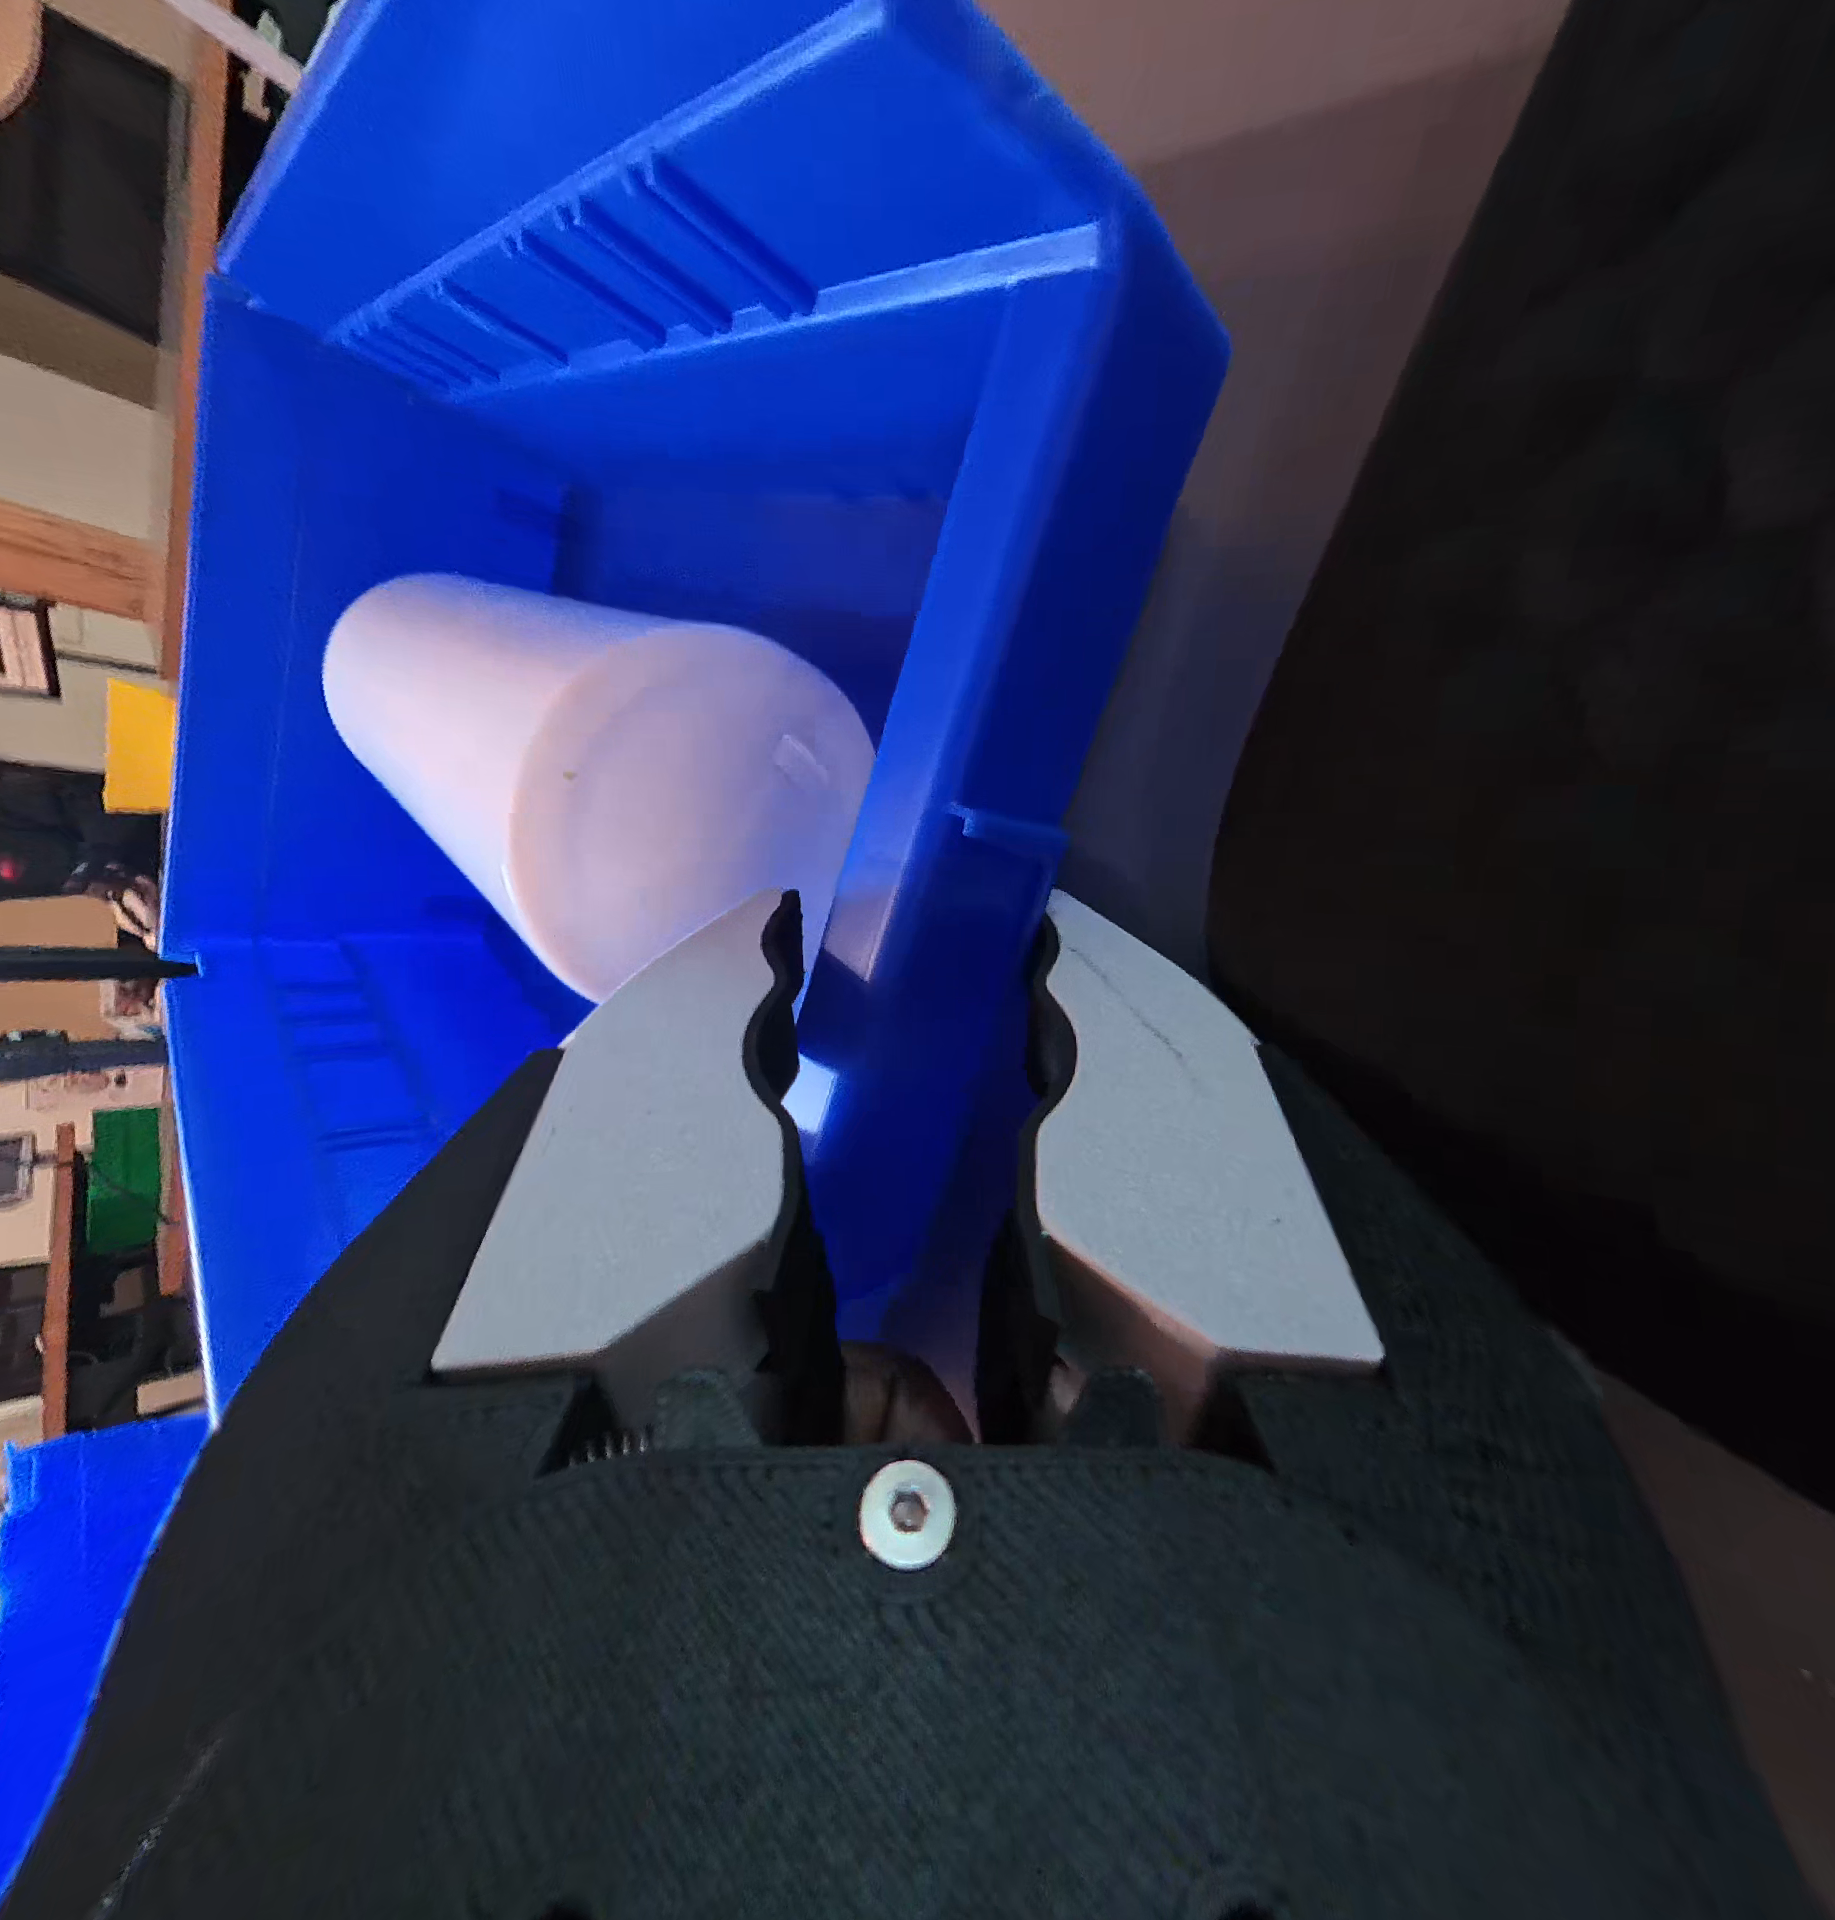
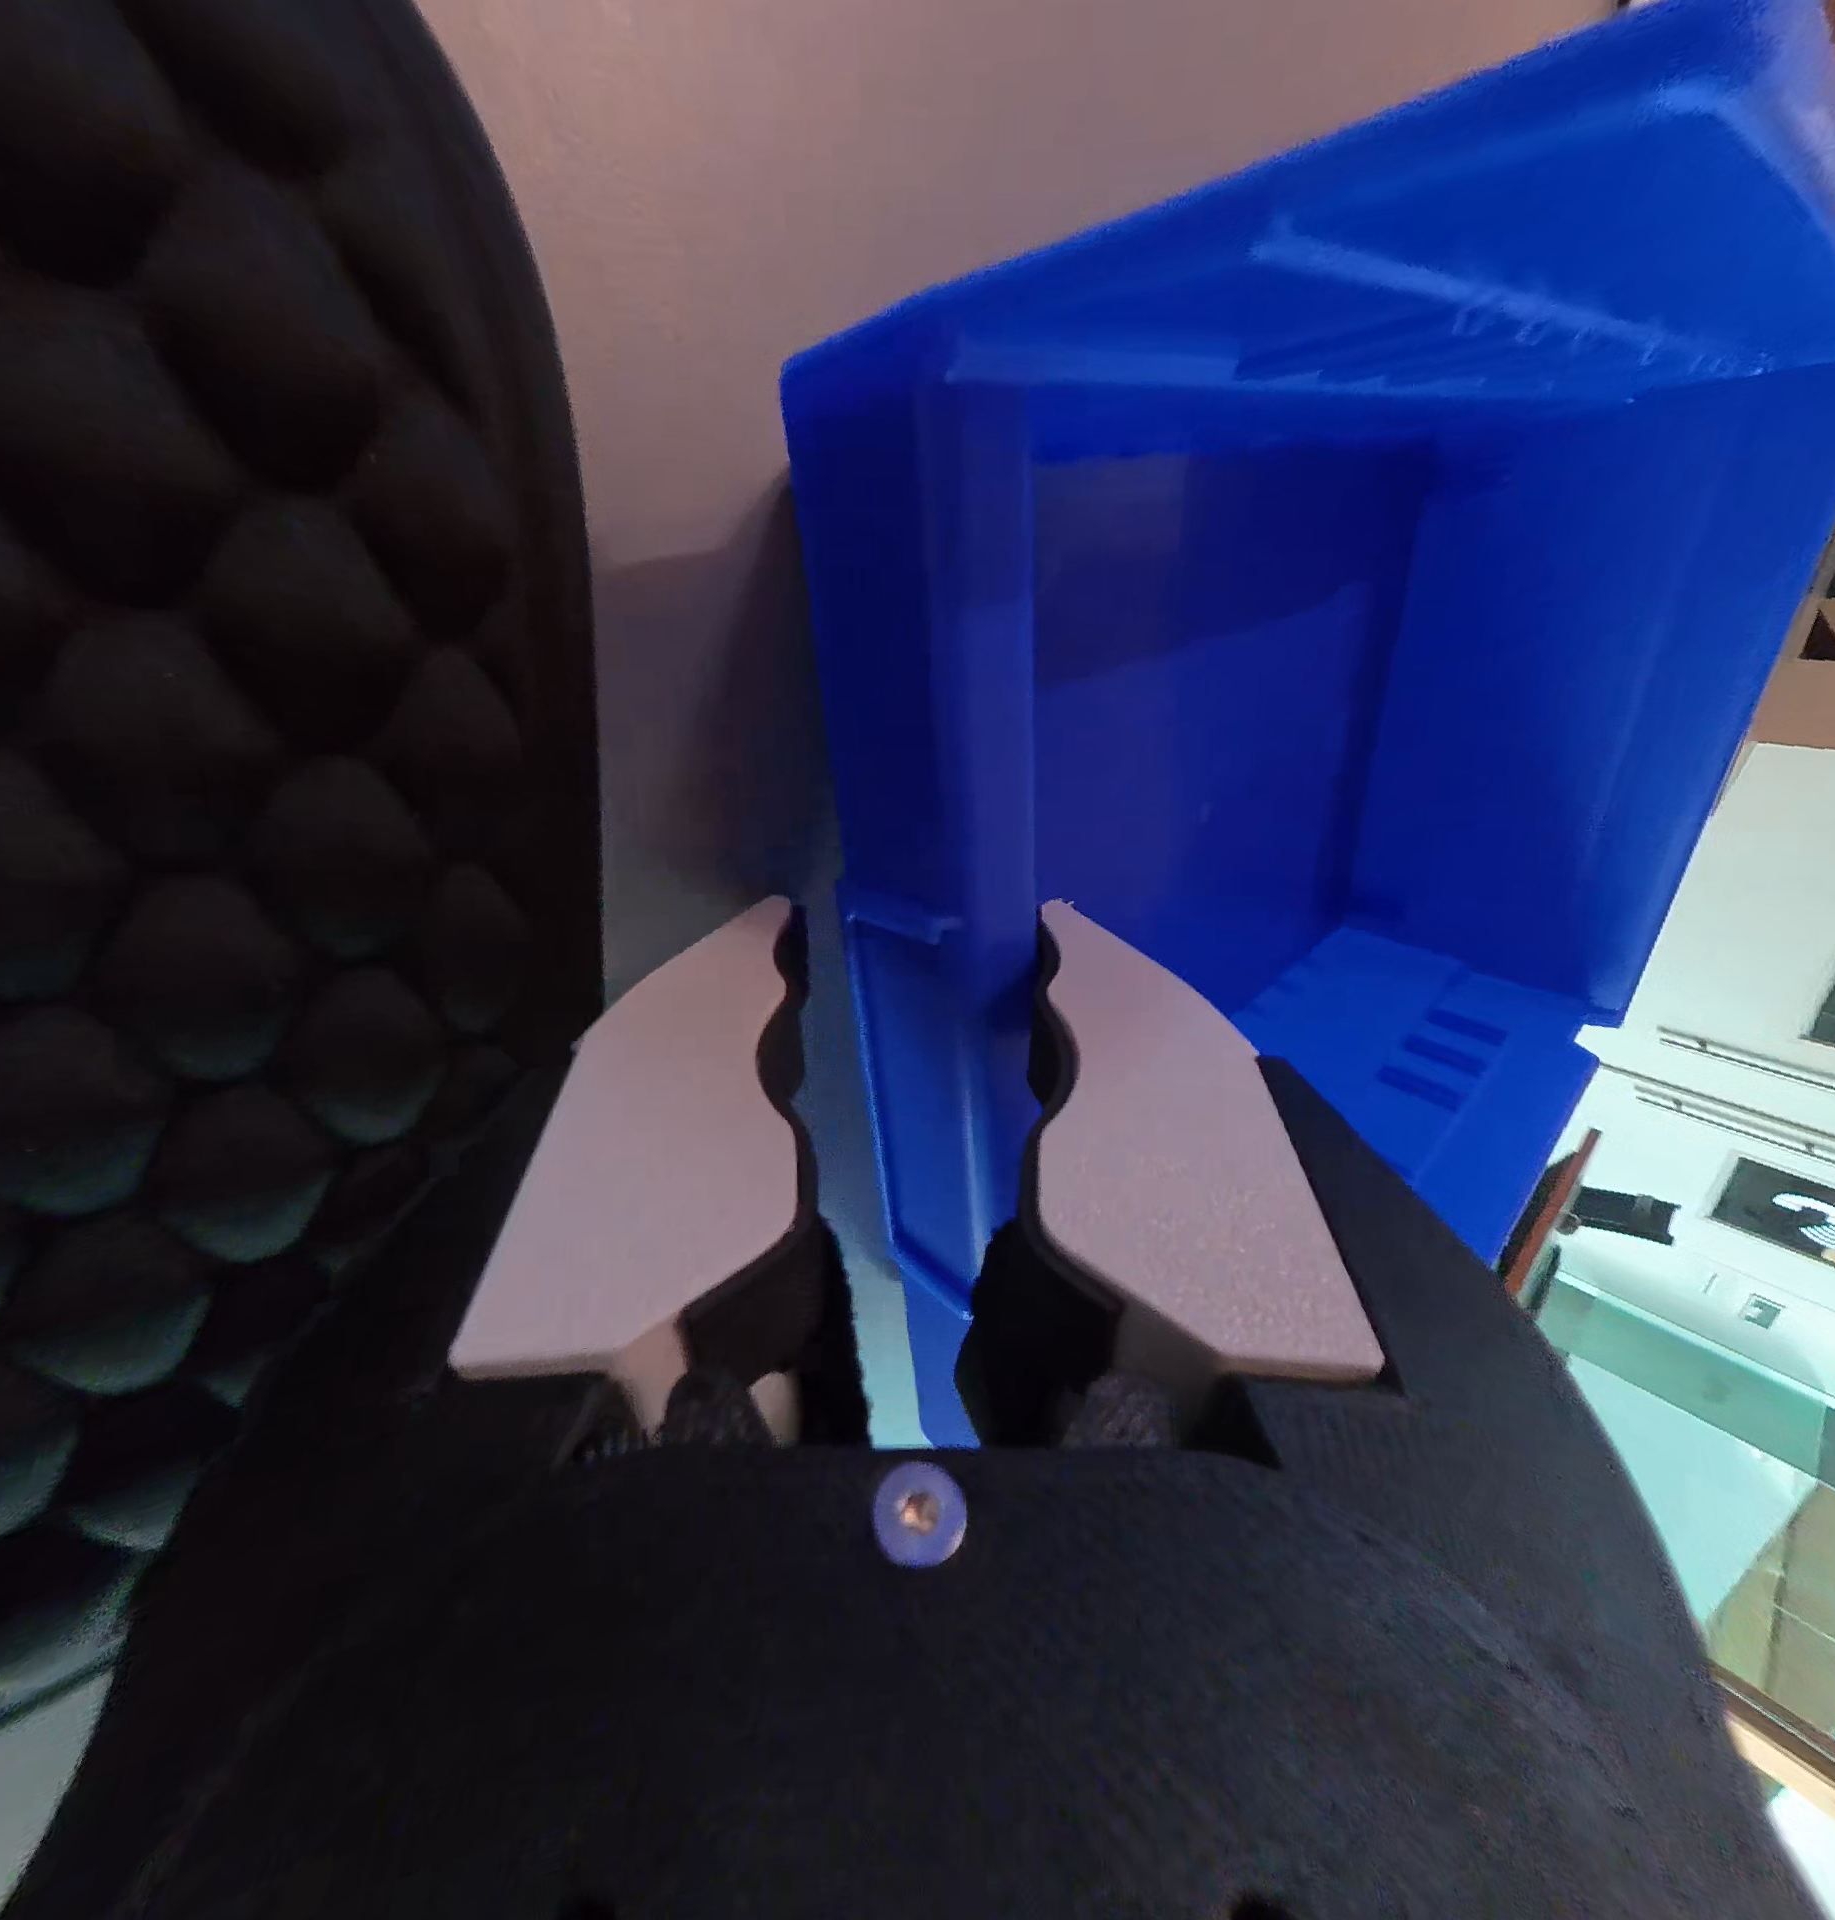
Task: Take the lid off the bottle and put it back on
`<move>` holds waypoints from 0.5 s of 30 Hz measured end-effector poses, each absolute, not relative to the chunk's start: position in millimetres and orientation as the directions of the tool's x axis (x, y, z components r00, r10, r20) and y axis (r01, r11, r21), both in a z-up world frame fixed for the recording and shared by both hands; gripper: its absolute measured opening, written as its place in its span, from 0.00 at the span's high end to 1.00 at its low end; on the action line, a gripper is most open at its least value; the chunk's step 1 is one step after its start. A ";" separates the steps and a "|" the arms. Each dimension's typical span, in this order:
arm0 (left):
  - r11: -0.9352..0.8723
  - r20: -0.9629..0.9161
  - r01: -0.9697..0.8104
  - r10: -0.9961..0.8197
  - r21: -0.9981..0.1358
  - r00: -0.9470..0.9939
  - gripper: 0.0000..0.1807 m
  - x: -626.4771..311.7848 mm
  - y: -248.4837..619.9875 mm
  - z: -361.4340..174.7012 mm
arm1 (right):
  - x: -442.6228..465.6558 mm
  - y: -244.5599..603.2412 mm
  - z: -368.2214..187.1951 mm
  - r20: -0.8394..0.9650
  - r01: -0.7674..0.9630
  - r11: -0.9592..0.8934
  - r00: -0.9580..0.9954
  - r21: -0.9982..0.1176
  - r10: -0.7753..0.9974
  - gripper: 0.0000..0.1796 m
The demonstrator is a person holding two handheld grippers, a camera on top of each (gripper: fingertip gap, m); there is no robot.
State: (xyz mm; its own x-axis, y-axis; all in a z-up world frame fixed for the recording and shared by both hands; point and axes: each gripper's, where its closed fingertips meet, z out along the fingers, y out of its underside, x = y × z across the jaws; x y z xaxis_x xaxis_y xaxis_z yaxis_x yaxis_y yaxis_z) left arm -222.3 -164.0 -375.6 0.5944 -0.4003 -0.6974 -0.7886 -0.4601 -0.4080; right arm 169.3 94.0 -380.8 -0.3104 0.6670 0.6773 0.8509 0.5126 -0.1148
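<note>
A white cylindrical bottle lies on its side inside a blue plastic bin, flat end towards me. I cannot make out its lid. My left gripper straddles this bin's side wall, one finger inside next to the bottle and one outside, and looks shut on the wall. In the right wrist view a blue bin shows an empty inside. My right gripper straddles its wall, with the rim against the right finger. No bottle shows in this view.
A black quilted cushion stands close on the left of the right gripper. A dark padded shape fills the right of the left wrist view. A pale wall is behind the bins. Shelves and clutter lie to the far left. About 45 cm separates my left fingertips from my right.
</note>
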 end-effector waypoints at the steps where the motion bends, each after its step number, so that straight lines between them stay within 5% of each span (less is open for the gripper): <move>1: -0.479 -0.687 -0.764 -0.375 -0.432 0.623 0.75 -222.9 -165.5 -374.8 | 168.0 91.0 -378.9 0.668 0.844 0.515 -0.299 -0.147 0.681 0.76; 9: -0.306 -0.238 -0.240 -0.047 -0.921 0.970 0.61 -202.2 -162.0 -289.1 | 128.5 48.2 -287.4 0.635 0.514 0.560 -0.038 -0.649 0.771 0.66; 12: -0.268 -0.030 -0.018 0.043 -0.963 0.999 0.57 -213.9 -140.5 -253.7 | 96.6 14.3 -228.5 0.505 0.125 0.494 0.082 -0.860 0.859 0.59; 15: -0.361 -0.019 0.025 0.117 -0.932 0.993 0.45 -241.2 -101.6 -249.0 | 78.6 -2.2 -199.0 0.421 -0.208 0.450 0.170 -0.868 0.891 0.40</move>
